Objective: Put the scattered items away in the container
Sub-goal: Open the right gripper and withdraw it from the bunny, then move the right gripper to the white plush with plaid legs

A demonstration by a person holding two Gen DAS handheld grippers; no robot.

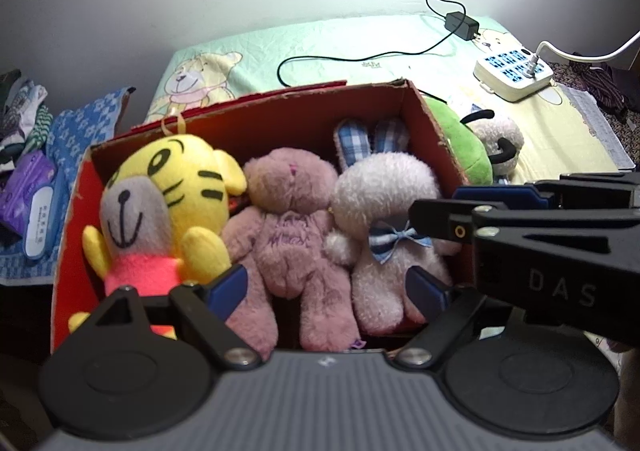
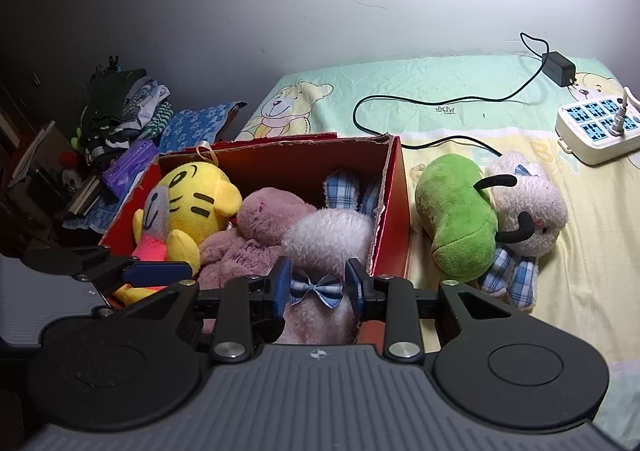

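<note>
A: Right gripper nearly together over the white rabbit in the red box, holding nothing visibly. Left gripper apart. Snagging the bow could drag the rabbit out.

B: Only the right wrist view fully shows the green toy outside, right.

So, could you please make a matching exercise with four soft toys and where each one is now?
Toys:
1. yellow tiger
2. pink bear
3. white rabbit
4. green plush

Places:
A. on the bed sheet, outside the red box
B. left end of the box
C. middle of the box
D. right end of the box

Pairs: 1-B, 2-C, 3-D, 4-A
</note>
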